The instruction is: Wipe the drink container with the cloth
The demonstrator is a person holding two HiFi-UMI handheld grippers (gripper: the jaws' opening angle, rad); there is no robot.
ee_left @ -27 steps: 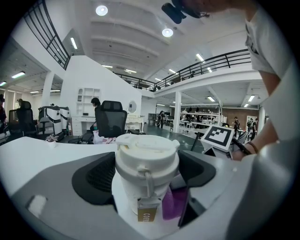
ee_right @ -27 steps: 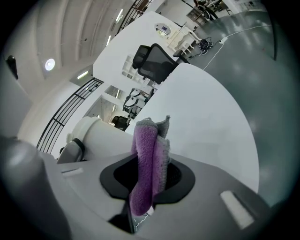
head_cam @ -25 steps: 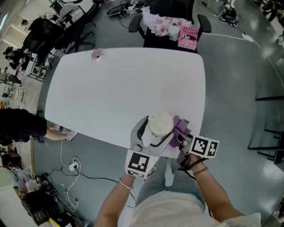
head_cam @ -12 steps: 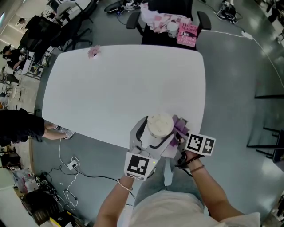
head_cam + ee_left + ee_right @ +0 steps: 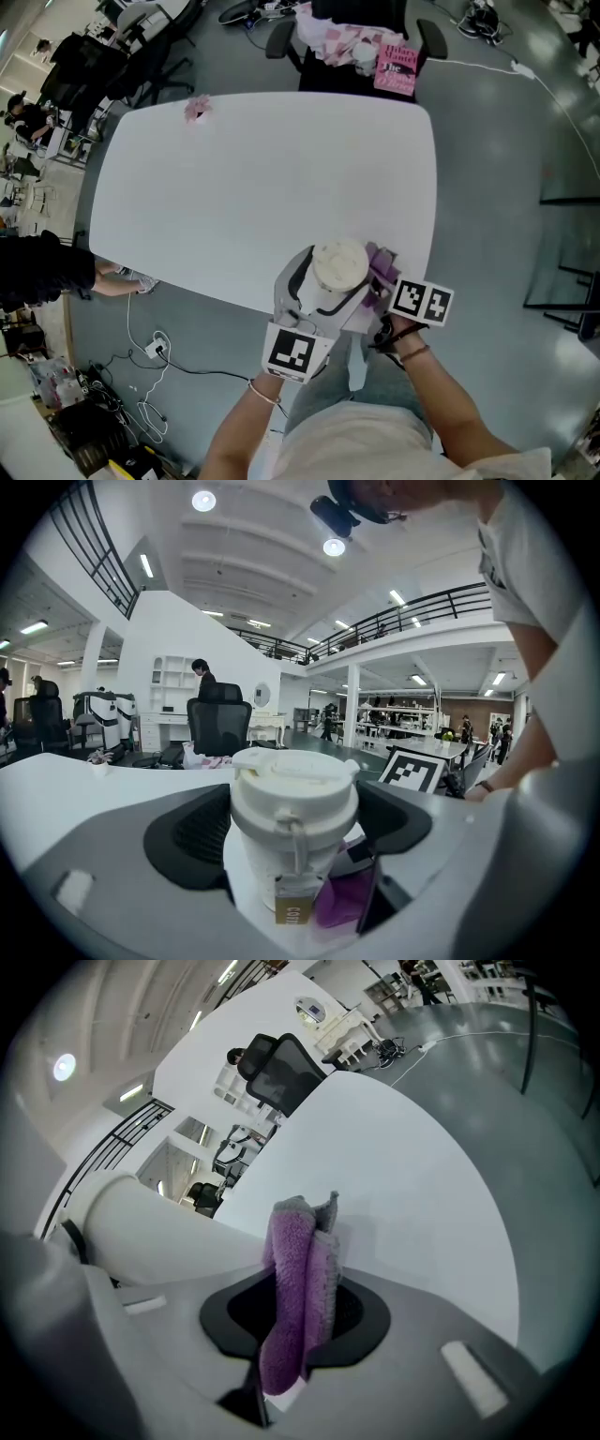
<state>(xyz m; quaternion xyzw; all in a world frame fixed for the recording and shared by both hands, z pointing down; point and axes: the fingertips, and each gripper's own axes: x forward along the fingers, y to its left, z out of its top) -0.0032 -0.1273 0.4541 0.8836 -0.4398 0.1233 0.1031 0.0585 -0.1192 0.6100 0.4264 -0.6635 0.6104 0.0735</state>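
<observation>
While the left gripper (image 5: 325, 292) clamps the drink container (image 5: 339, 264), the pair sits at the table's (image 5: 262, 187) 6 o'clock edge, right in front of the person. Left gripper view: the jaws stand wide with their dark pads on both sides of the white cup's lid, so it is gripping the cup. Cup upright, cream lid on, a small brown tag (image 5: 293, 909) hanging down its front.

The right gripper (image 5: 295, 1312) pinches the cloth (image 5: 292, 1269), with the jaws pressed close on a folded purple strip edged in grey. The fold sticks up out of the pads toward 12 o'clock. In the head view the cloth (image 5: 382, 267) sits at about 3 o'clock of the cup, just beside it, with the right gripper's marker cube (image 5: 420, 302) at 4 o'clock. In the left gripper view the purple cloth (image 5: 342, 902) shows low at 5 o'clock of the cup, against its lower side. In the right gripper view the cup's white wall (image 5: 150, 1232) runs off at 9 o'clock of the cloth, close by; cannot tell contact from there.

The white tabletop has one small pink scrap (image 5: 197, 110) at its far 11 o'clock corner, well apart from the cup. A black chair (image 5: 361, 56) piled with pink fabric stands beyond the table at 12 o'clock. Someone in black (image 5: 47, 272) sits at 9 o'clock, off the table.
</observation>
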